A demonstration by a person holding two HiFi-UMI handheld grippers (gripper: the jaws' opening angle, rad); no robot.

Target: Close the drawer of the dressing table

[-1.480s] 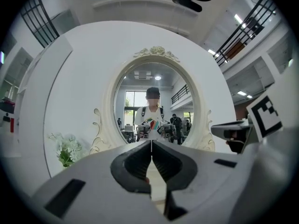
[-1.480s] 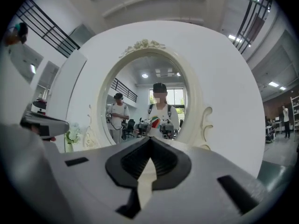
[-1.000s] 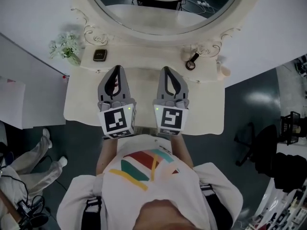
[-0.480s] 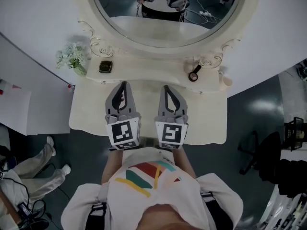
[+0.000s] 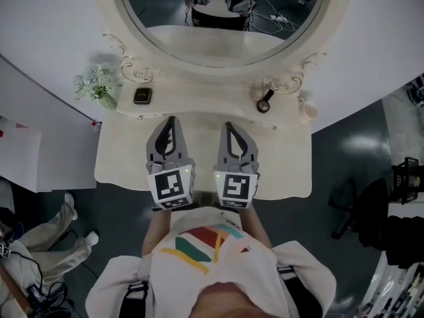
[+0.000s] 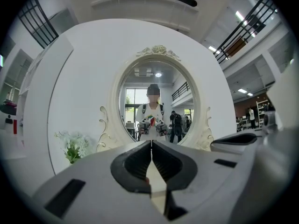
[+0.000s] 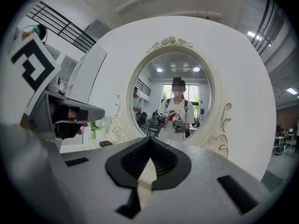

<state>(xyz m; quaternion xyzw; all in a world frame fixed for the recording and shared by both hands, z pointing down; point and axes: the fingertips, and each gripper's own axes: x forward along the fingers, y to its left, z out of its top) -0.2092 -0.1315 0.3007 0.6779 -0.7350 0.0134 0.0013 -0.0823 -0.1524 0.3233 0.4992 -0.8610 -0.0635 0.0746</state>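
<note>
The left gripper [image 6: 151, 143] has its grey jaws pressed together, ribbed black pads meeting at the tips with nothing between them. The right gripper [image 7: 150, 142] is likewise fully closed and empty. Both point level toward the mirror, side by side and apart, above the middle of the cream-painted dressing table [image 5: 285, 158].

Clearance: the smooth tabletop is bare to the left and right of the grippers. Its scalloped front edge lies just under the two marker cubes, against the person's torso. The drawer cannot be made out in any view; the cubes and body cover the front of the table.

Beyond the tips, a raised back shelf [image 5: 199, 99] runs along the base of the oval mirror with a carved cream scrollwork frame [image 5: 109, 28].

On the shelf:
- Left end: a small vase holding white flowers [image 5: 95, 85].
- Beside it: a small dark square object [image 5: 142, 95].
- Right: a dark round-headed item [image 5: 265, 101] and, at the far end, a pale rounded container [image 5: 306, 110], contents not visible.

A dark grey floor [image 5: 344, 144] surrounds the table; a black office chair [image 5: 371, 211] stands well apart on the right.
</note>
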